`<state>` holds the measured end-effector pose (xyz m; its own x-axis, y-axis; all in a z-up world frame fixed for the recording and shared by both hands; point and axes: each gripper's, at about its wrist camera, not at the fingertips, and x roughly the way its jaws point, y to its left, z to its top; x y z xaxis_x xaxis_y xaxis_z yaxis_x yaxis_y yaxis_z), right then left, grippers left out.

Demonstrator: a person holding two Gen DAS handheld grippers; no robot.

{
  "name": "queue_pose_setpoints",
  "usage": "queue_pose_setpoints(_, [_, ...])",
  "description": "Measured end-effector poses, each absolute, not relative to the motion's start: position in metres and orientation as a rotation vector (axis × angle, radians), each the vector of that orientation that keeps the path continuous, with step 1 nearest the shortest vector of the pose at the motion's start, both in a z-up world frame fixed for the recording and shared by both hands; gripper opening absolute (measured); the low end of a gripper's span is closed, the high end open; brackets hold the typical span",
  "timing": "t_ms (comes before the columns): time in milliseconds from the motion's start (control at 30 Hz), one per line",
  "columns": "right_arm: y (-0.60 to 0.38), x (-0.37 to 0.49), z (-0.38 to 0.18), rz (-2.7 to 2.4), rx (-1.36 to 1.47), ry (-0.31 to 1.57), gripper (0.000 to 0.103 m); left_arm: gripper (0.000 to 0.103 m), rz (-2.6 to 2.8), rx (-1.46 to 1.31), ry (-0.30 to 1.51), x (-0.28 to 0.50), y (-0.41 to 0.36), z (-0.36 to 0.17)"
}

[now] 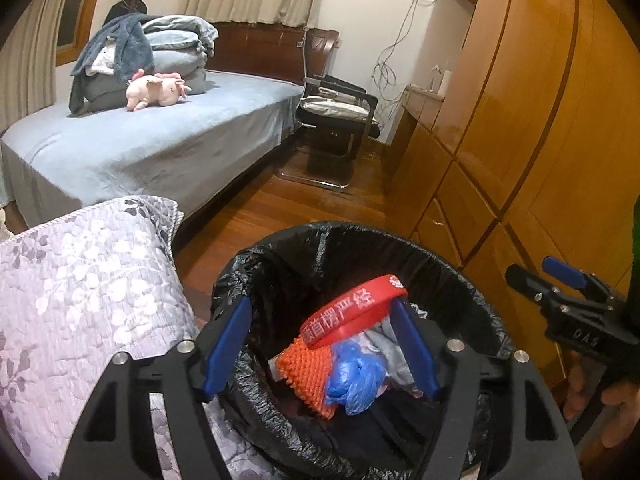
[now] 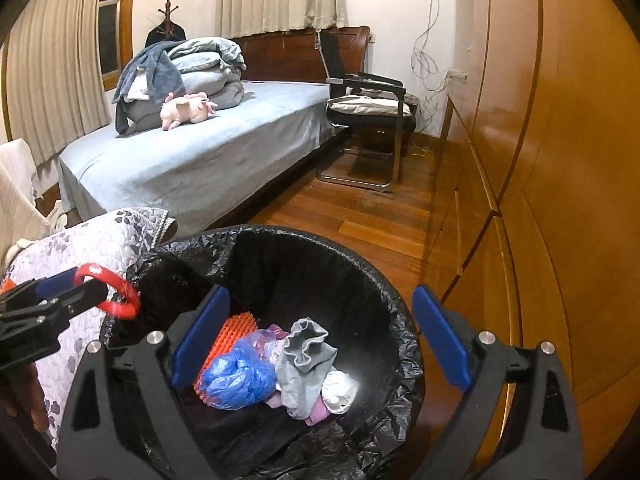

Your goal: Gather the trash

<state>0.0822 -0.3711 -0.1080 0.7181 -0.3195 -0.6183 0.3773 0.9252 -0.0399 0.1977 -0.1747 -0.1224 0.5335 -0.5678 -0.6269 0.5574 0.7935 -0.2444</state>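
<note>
Left gripper [image 1: 322,304]: blue-padded fingers are seen spread apart above the bin; nothing is pressed between the pads.
Red wristband [image 1: 352,312]: a smooth rubbery loop printed with white characters is seen in the air over the bin, between the left fingers. It lies against the tip of one finger. Whether it is hooked there or free cannot be told.
Right gripper [image 2: 320,292]: the fingers are held wide apart over the bin mouth, with nothing between them. The rear of its black frame is cut off by the picture edge.
Trash bin [image 2: 320,236]: a round bin is lined with a crinkled, glossy black bag. Its near rim is hidden behind the gripper frames.
Orange mat [image 1: 308,372]: a spiky, studded piece is partly buried under the other trash, and its outline is not fully shown.
Blue bag [image 2: 240,380]: thin, crumpled plastic film is bunched into a ball inside the bin.
Grey sock [image 2: 304,356]: soft ribbed knit is laid over a white wad [image 2: 340,392] whose nature cannot be made out.
Quilted cover [image 1: 80,300]: lilac stitched fabric with a leaf print is found just beside the bin. What it drapes is hidden.
Hand [image 1: 600,400]: only blurred fingers are seen on the right gripper's handle.
Wardrobe [image 1: 520,120]: polished wooden panels are curved by the lens.
</note>
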Motion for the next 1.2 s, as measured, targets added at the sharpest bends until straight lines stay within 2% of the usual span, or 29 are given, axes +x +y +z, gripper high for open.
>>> queue_pose_setpoints(400, [-0.367,0.083,-0.108,-0.373,0.094,0.665,0.09,0.071,-0.653,0.069,0.886,0.194,-0.181,-0.156])
queue_pose_setpoints(667, [-0.359,0.086,-0.104,-0.358,0.094,0.652,0.09,0.071,-0.634,0.091,0.913,0.187,-0.168,-0.168])
queue_pose_setpoints(1200, [-0.321,0.1,-0.092,-0.282,0.071,0.629,0.09,0.073,-0.567,0.009,0.768,0.186,-0.123,-0.116])
